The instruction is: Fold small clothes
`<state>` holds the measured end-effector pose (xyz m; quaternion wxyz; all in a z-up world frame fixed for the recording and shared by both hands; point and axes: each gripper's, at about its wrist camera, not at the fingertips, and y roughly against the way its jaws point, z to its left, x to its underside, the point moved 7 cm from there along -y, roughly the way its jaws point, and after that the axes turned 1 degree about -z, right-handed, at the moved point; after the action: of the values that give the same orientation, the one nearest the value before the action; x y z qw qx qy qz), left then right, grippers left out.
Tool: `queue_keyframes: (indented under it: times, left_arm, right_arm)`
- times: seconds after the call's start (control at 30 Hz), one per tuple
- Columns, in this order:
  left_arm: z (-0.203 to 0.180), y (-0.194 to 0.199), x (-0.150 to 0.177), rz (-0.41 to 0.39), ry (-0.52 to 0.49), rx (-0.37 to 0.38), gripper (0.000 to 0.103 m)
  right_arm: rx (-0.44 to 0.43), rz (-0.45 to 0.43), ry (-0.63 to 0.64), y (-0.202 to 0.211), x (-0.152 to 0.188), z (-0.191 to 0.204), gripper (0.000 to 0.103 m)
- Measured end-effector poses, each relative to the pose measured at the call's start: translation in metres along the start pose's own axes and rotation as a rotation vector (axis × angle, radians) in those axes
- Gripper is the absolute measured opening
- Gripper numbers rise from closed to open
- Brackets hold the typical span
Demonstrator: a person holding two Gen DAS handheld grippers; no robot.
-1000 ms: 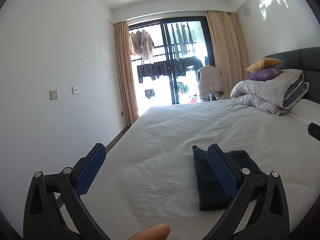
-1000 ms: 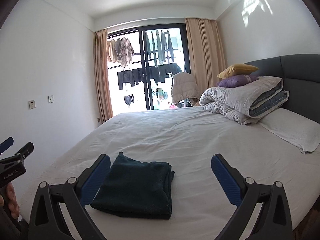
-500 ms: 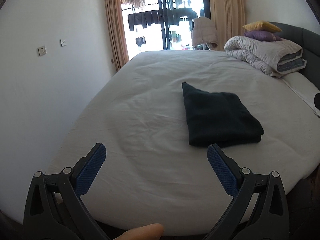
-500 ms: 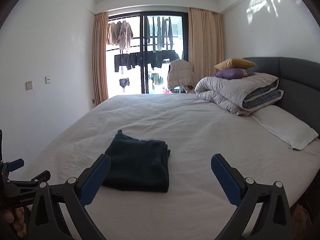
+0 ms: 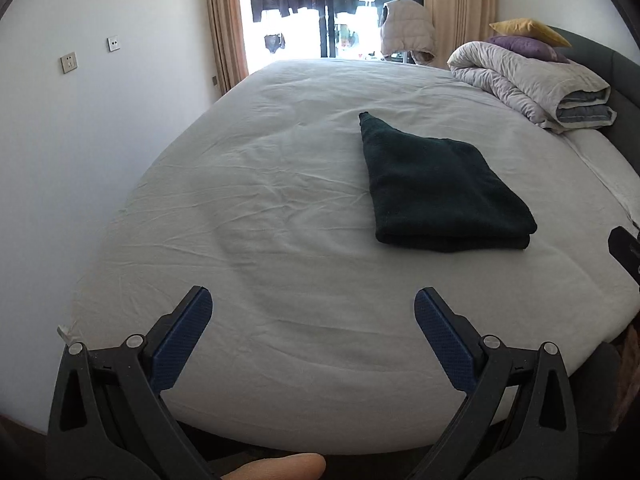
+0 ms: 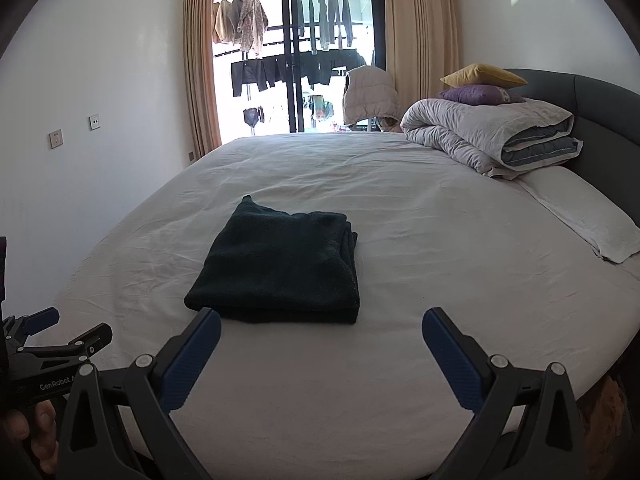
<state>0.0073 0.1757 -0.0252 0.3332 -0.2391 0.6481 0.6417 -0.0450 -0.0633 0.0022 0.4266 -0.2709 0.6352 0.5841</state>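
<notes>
Now the folded dark cloth (image 6: 280, 264) lies flat on the bed (image 6: 420, 248), near its front edge. Both the left gripper (image 5: 312, 316) and the right gripper (image 6: 320, 328) hang spread wide and hold nothing. From the right wrist view, the cloth sits just beyond the left finger's pad (image 6: 192, 356), seemingly not touching.

Bare white sheet (image 5: 280, 216) lies open left of the folded dark garment (image 6: 276, 264); rolled duvet (image 6: 488, 136) blocks the headboard corner.

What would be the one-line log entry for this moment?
garment: folded, on bed | left tongs: open, empty | right tongs: open, empty | contact: none
</notes>
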Motion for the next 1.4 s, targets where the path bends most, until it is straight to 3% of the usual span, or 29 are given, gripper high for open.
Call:
queue_keyframes:
  times: [0.37, 1.4]
  left_arm:
    - [0.004, -0.017, 0.002, 0.031, 0.026, 0.019, 0.103]
    - [0.001, -0.02, 0.004, 0.033, 0.034, 0.027, 0.103]
  right_arm:
    - [-0.015, 0.036, 0.014, -0.008, 0.008, 0.008, 0.103]
    - [-0.03, 0.097, 0.001, -0.019, 0.023, 0.007, 0.103]
